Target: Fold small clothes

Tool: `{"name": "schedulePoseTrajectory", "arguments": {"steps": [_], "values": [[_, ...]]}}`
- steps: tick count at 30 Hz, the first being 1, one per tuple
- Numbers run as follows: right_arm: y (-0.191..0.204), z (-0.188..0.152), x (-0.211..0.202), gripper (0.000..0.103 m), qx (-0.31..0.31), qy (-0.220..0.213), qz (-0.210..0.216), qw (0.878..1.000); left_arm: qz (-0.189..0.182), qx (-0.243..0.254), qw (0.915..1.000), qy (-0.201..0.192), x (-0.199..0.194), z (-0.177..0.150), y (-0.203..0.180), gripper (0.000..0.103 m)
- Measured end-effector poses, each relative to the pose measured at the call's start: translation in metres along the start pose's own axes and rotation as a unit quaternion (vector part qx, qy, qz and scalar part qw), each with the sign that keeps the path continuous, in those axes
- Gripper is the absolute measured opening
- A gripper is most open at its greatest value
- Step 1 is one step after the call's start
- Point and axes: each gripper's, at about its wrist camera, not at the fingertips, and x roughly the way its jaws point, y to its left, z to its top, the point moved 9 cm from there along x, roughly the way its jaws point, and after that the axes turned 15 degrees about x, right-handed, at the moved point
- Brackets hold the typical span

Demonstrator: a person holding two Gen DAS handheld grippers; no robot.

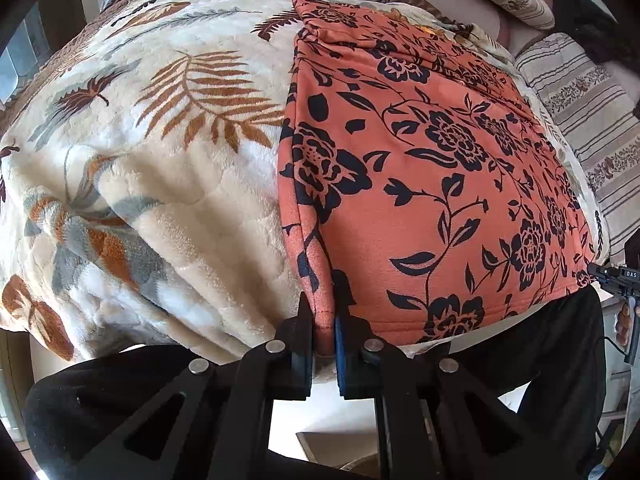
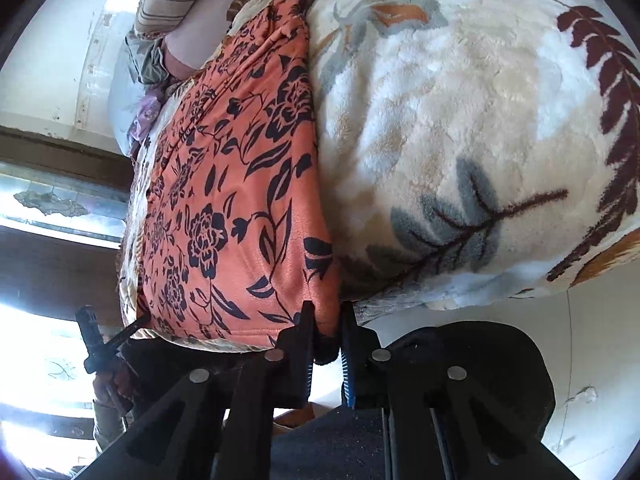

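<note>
pinching both near corners of the orange cloth

lying flat on the leaf-print blanket [image 1: 168, 184], the orange flowered cloth [image 1: 432, 168] stretches away ahead of both sets of jaws. the left gripper [image 1: 325, 334] has its jaws nearly together, clamped on the cloth's near left corner. the right gripper [image 2: 327, 332] is likewise squeezed tight on the near right corner, its hem caught between the pads. striped pillows [image 1: 580, 120] sit beyond the cloth's far edge.

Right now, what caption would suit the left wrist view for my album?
Left gripper pinches a near corner of the orange flowered garment spread on a leaf-patterned blanket.
</note>
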Motion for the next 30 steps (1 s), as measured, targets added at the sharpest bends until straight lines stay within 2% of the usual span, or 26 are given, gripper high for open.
{"name": "schedulePoseTrajectory", "arguments": {"steps": [5, 9, 10, 12, 14, 15, 16, 17, 18, 21, 24, 26, 27, 30], "values": [[0.03, -0.001, -0.019, 0.011, -0.013, -0.012, 0.052, 0.998, -0.015, -0.007, 0.999, -0.04, -0.022, 0.016, 0.001, 0.009], [0.022, 0.002, -0.008, 0.011, 0.001, 0.002, 0.046, 0.999, -0.011, -0.012, 0.9998, -0.014, -0.004, 0.011, 0.004, 0.011], [0.019, 0.002, -0.004, 0.011, 0.004, 0.006, 0.043, 0.999, -0.012, -0.018, 0.9998, -0.004, 0.002, 0.008, 0.005, 0.014], [0.013, 0.001, 0.0, 0.011, 0.012, 0.012, 0.043, 0.999, 0.002, -0.03, 0.9995, 0.009, 0.01, 0.001, 0.009, 0.039], [0.008, 0.001, 0.001, 0.011, 0.019, 0.014, 0.04, 0.999, -0.001, -0.026, 0.9996, 0.004, 0.011, 0.001, 0.007, 0.046], [0.005, 0.001, 0.001, 0.011, 0.021, 0.014, 0.038, 0.999, 0.0, -0.022, 0.9998, 0.003, 0.011, 0.001, 0.005, 0.046], [0.002, 0.001, 0.002, 0.011, 0.023, 0.014, 0.033, 0.999, 0.002, -0.017, 0.9999, 0.002, 0.011, 0.002, 0.004, 0.046], [0.0, 0.002, 0.002, 0.011, 0.026, 0.015, 0.031, 0.999, 0.002, -0.012, 0.9999, 0.002, 0.011, 0.002, 0.003, 0.037], [-0.002, 0.002, 0.002, 0.011, 0.029, 0.017, 0.035, 0.999, 0.0, -0.008, 1.0, 0.003, 0.01, 0.003, 0.002, 0.008], [0.005, 0.004, -0.005, 0.011, 0.04, 0.015, 0.067, 0.997, -0.016, -0.012, 0.9996, -0.022, -0.003, 0.014, 0.0, 0.007], [0.03, 0.009, -0.026, 0.01, 0.05, -0.003, 0.135, 0.99, -0.038, -0.028, 0.996, -0.077, -0.035, 0.034, 0.001, 0.007], [0.042, 0.013, -0.035, 0.01, 0.044, -0.017, 0.155, 0.987, -0.046, -0.037, 0.9925, -0.107, -0.05, 0.046, 0.005, 0.007], [0.044, 0.014, -0.034, 0.01, 0.042, -0.021, 0.153, 0.987, -0.048, -0.042, 0.9918, -0.111, -0.051, 0.05, 0.007, 0.007], [0.037, 0.012, -0.016, 0.01, 0.059, -0.008, 0.143, 0.988, -0.058, -0.06, 0.9924, -0.091, -0.036, 0.048, 0.011, 0.007]]}}
